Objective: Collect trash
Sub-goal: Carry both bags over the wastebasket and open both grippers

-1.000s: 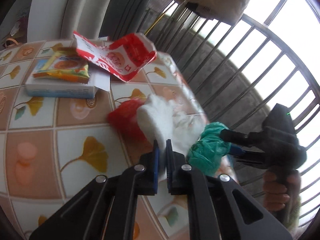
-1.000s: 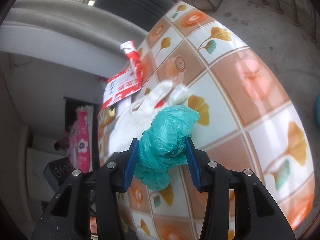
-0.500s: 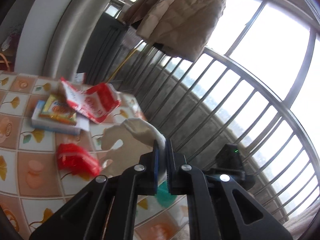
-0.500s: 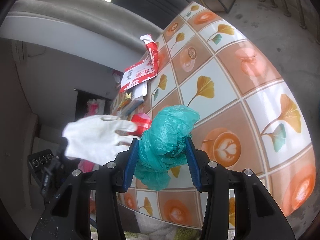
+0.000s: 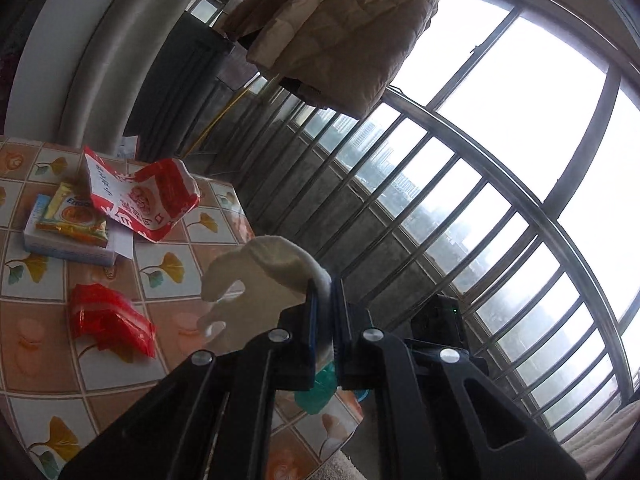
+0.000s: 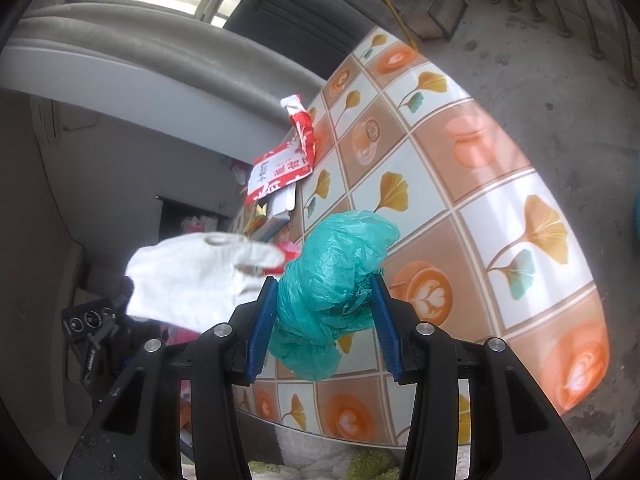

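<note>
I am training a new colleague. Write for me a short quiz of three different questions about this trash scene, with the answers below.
1. True or false: the left gripper is shut on the white cotton work glove.
2. What does the right gripper hold? A) a glass bottle B) the crumpled teal plastic bag C) a metal spoon
3. Fill in: the torn red-and-white paper wrapper lies on the ____ with the leaf-patterned cloth.

Key:
1. True; the glove hangs from its closed pads.
2. B
3. table

White glove (image 5: 268, 276), green bag (image 6: 332, 276), both aloft
</note>
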Action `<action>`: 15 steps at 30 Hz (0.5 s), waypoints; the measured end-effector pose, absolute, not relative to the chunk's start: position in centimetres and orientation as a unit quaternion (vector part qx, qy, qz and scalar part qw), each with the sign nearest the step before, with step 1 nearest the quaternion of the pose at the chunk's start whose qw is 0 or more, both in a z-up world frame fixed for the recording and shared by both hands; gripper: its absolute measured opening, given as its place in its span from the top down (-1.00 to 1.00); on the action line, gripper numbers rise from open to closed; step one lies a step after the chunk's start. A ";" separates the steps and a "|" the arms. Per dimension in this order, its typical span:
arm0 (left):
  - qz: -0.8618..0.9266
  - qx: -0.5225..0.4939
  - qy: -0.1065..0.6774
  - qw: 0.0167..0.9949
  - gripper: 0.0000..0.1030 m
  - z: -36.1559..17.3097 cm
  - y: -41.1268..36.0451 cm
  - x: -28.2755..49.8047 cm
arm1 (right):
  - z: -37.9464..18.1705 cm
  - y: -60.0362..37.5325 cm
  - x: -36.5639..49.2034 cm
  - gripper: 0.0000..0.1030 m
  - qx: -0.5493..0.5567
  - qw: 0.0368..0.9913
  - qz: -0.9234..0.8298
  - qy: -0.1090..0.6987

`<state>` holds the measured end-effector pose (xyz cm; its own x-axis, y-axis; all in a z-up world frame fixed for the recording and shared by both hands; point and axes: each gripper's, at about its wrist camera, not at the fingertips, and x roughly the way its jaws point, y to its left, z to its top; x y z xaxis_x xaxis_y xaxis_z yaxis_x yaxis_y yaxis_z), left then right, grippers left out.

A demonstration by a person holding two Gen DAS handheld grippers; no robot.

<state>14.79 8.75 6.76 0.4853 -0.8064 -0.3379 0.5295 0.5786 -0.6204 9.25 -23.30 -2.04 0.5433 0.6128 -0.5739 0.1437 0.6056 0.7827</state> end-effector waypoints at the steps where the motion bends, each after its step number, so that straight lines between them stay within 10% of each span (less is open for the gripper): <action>1: -0.403 -0.219 0.311 0.833 0.88 6.9 8.4 14.8 | -1.9 -23.6 9.0 0.16 0.420 0.774 0.151 0.449; 15: -0.502 -0.158 0.333 0.783 0.88 9.1 -4.6 16.6 | -0.3 -34.4 3.2 0.16 0.474 0.806 0.053 0.351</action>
<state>16.58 -4.63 9.10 0.2748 -0.8905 -0.3626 0.6806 0.4465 -0.5809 3.24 -34.38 -0.30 0.7487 0.4172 -0.5152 0.2477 0.5448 0.8012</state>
